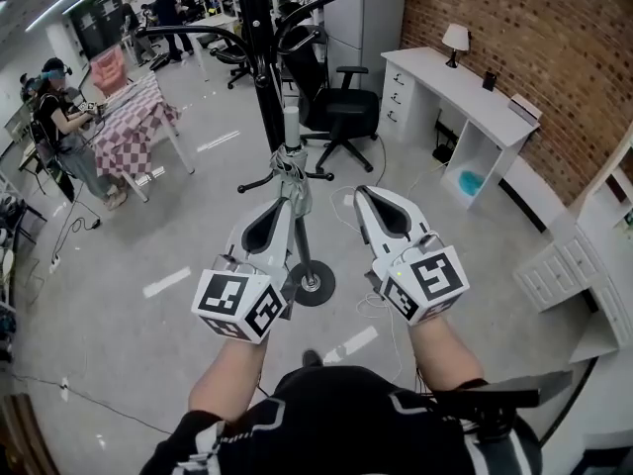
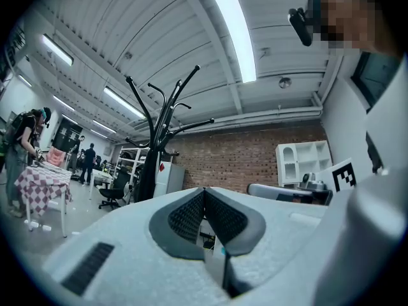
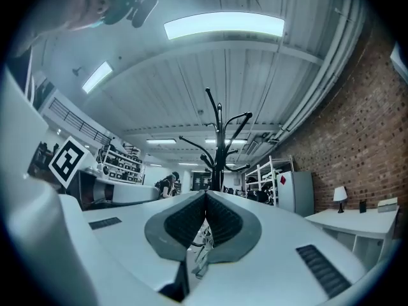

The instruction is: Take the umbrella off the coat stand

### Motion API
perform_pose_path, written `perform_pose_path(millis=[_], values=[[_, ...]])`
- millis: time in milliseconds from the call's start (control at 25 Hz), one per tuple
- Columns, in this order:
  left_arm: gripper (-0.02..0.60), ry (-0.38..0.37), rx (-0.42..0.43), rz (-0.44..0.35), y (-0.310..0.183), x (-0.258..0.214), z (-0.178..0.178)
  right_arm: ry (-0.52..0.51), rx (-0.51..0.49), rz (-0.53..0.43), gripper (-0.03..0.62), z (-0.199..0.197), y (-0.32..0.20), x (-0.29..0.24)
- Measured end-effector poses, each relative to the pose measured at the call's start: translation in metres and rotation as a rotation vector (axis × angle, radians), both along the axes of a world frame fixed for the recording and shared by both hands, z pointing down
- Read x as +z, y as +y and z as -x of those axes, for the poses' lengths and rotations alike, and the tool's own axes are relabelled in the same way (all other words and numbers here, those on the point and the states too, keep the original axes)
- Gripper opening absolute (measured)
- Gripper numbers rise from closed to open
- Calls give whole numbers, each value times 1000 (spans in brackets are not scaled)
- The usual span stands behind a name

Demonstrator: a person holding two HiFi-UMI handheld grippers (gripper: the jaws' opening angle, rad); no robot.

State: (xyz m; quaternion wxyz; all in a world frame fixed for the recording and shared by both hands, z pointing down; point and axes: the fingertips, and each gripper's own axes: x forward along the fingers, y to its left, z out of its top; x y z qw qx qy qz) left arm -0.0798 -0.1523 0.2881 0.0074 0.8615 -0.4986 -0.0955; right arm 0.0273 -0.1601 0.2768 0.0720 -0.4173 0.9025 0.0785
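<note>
The black coat stand rises in the middle of the head view, its round base on the floor. A grey folded umbrella with a pale handle hangs by the pole at a low hook. My left gripper is shut, its tip just under the umbrella; I cannot tell if they touch. My right gripper is shut and empty, right of the pole. The left gripper view has the shut left gripper and the stand. The right gripper view has the shut right gripper and the stand.
A black office chair stands behind the stand. A white desk with a lamp lines the brick wall, and a white shelf unit is at right. At left are a checkered table and a person.
</note>
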Motion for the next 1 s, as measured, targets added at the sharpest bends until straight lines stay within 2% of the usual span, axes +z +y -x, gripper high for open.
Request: perform_pose_path(millis=[120, 400, 600, 840, 1000], values=[[6, -17, 10, 5, -19, -1, 6, -44, -17, 26, 3, 9, -19, -3], [6, -24, 31, -8, -57, -3, 23, -66, -21, 7, 3, 30, -55, -7], [6, 3, 22, -18, -78, -4, 34, -88, -3, 13, 3, 33, -76, -6], [6, -33, 11, -19, -104, -7, 28, -94, -68, 24, 3, 37, -99, -11], [6, -38, -29, -14, -127, -9, 29, -102, -141, 31, 3, 39, -122, -15]])
